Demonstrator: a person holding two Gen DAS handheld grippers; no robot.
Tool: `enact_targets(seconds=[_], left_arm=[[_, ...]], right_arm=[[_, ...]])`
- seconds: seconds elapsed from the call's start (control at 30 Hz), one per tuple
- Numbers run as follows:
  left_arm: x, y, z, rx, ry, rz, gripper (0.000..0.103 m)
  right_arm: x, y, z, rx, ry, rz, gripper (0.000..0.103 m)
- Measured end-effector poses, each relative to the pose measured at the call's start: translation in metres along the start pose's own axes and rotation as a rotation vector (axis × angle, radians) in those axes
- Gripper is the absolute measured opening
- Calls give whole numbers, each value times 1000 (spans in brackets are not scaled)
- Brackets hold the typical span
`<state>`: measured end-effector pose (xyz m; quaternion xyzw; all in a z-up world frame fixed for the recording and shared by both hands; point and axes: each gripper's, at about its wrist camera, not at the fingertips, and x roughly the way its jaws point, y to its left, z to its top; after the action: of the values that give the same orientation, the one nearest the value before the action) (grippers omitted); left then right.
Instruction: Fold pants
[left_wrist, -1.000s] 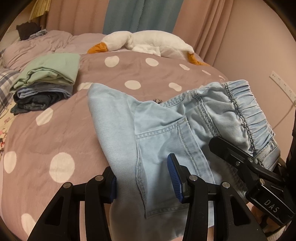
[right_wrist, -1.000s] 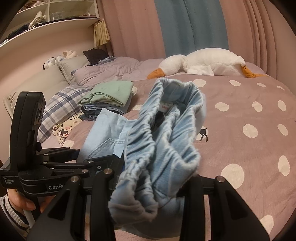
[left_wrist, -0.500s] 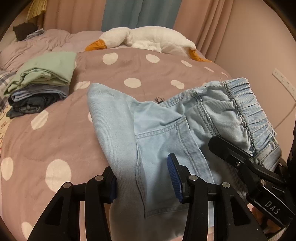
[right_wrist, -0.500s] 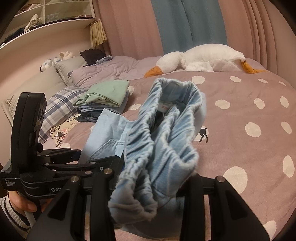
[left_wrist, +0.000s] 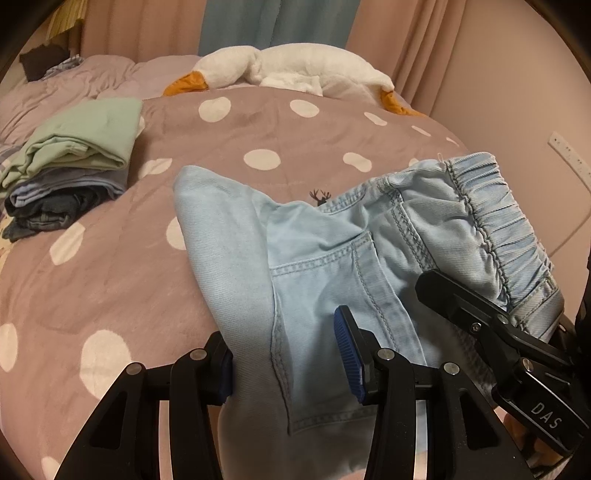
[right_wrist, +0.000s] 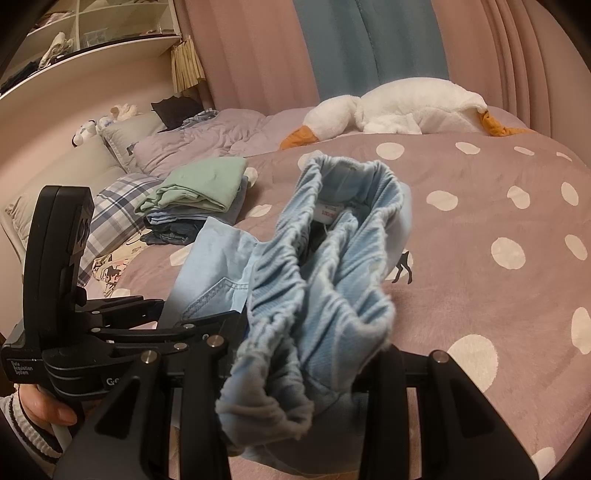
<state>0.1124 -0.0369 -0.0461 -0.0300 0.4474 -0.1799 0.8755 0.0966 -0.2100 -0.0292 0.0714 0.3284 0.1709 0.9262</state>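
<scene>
Light blue denim pants (left_wrist: 325, 258) are folded and held above the polka-dot bed cover (left_wrist: 110, 288). My left gripper (left_wrist: 284, 365) has the pocket side of the pants between its blue-padded fingers (left_wrist: 345, 354), shut on the fabric. My right gripper (right_wrist: 306, 373) is shut on the bunched elastic waistband (right_wrist: 325, 266); it also shows in the left wrist view (left_wrist: 491, 328) at the right. The left gripper's body (right_wrist: 62, 295) shows at the left of the right wrist view.
A stack of folded clothes topped by a green garment (left_wrist: 77, 147) lies at the left of the bed. A white plush goose (left_wrist: 295, 70) lies at the head. A plaid pillow (right_wrist: 110, 210) and shelves are at far left.
Both grippers have moved slightly with the pants in them; the folded stack and goose sit a little lower and nearer in view. The grips have not changed.
</scene>
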Motion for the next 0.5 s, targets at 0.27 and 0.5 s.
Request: enact_targets(seconds=[0.27, 0.5], left_arm=[[13, 2, 7, -3, 6, 5, 47], [30, 9, 15, -10, 19, 12, 47]], right_arm=[[13, -3, 3, 7, 12, -4, 37], [29, -5, 5, 14, 24, -3, 37]])
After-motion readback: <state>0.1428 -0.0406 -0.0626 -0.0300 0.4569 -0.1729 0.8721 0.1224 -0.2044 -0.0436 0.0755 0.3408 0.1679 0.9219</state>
